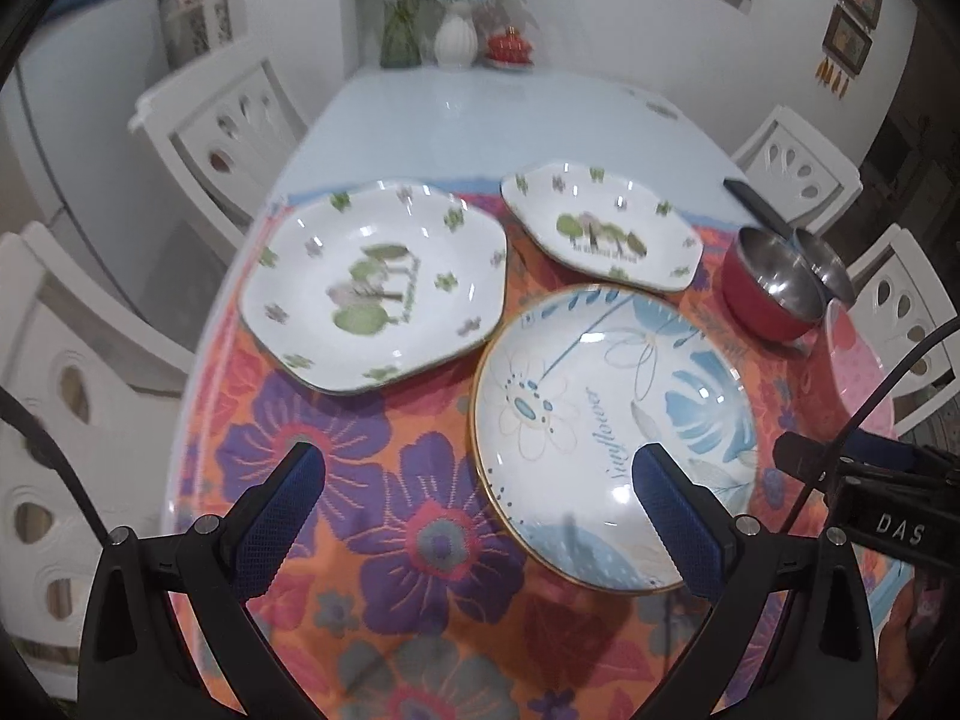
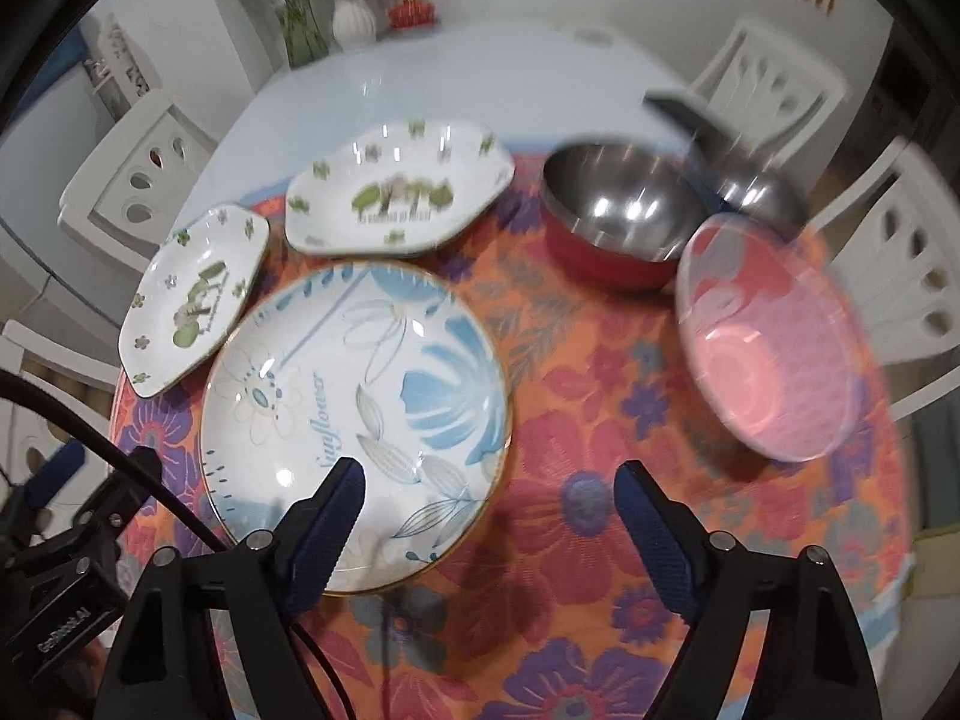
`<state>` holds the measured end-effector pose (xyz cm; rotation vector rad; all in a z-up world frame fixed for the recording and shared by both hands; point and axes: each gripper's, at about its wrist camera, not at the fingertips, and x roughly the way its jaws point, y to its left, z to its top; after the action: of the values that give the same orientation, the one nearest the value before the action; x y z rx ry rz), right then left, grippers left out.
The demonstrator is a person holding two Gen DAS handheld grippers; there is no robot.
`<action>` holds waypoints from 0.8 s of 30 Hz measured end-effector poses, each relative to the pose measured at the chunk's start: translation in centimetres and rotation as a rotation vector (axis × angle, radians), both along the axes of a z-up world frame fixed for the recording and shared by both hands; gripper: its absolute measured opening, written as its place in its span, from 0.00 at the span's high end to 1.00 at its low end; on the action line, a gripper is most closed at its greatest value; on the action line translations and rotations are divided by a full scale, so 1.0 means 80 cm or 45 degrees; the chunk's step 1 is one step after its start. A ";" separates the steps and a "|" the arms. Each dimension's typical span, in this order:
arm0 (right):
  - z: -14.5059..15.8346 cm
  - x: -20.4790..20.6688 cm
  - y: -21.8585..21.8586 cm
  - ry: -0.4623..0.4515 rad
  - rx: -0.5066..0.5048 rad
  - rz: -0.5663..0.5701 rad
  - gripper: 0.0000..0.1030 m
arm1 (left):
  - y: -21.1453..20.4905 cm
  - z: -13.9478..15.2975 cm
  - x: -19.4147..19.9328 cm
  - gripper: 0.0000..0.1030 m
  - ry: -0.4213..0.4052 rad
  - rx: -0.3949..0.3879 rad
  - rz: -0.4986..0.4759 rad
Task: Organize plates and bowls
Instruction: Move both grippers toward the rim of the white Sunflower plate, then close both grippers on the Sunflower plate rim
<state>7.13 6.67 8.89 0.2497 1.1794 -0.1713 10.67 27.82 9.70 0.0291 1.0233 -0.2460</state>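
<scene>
Blue-flowered round plate lies under the left hand-held gripper; right hand-held gripper beside its rim; both spread, empty.

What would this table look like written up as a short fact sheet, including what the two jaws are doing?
surface: floral cloth on a pale table
plates: round sunflower plate; two white hexagonal plates
bowls: red steel-lined bowl; pink bowl; another steel bowl behind
left gripper: jaws open, empty
right gripper: jaws open, empty
stacked: nothing yet
</scene>
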 end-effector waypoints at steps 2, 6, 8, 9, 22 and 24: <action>-0.018 0.008 -0.008 0.039 0.078 -0.013 0.28 | -0.002 -0.014 0.007 0.07 0.039 -0.010 -0.015; -0.044 0.024 -0.019 0.078 0.108 -0.048 0.31 | -0.007 -0.039 0.020 0.09 0.094 -0.018 -0.035; -0.051 0.032 -0.019 0.086 0.098 -0.038 0.33 | -0.010 -0.049 0.027 0.17 0.116 -0.016 -0.042; -0.054 0.037 -0.019 0.088 0.091 -0.031 0.36 | -0.012 -0.054 0.031 0.22 0.128 -0.016 -0.044; -0.087 0.075 -0.026 0.079 0.174 0.055 0.71 | -0.007 -0.087 0.050 0.64 0.220 -0.141 -0.042; -0.088 0.075 -0.029 0.064 0.191 0.061 0.71 | -0.005 -0.088 0.052 0.64 0.222 -0.162 -0.041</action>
<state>13.12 4.36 1.82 0.3500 1.2488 -0.0471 14.84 27.43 2.67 -0.0925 1.1790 -0.3470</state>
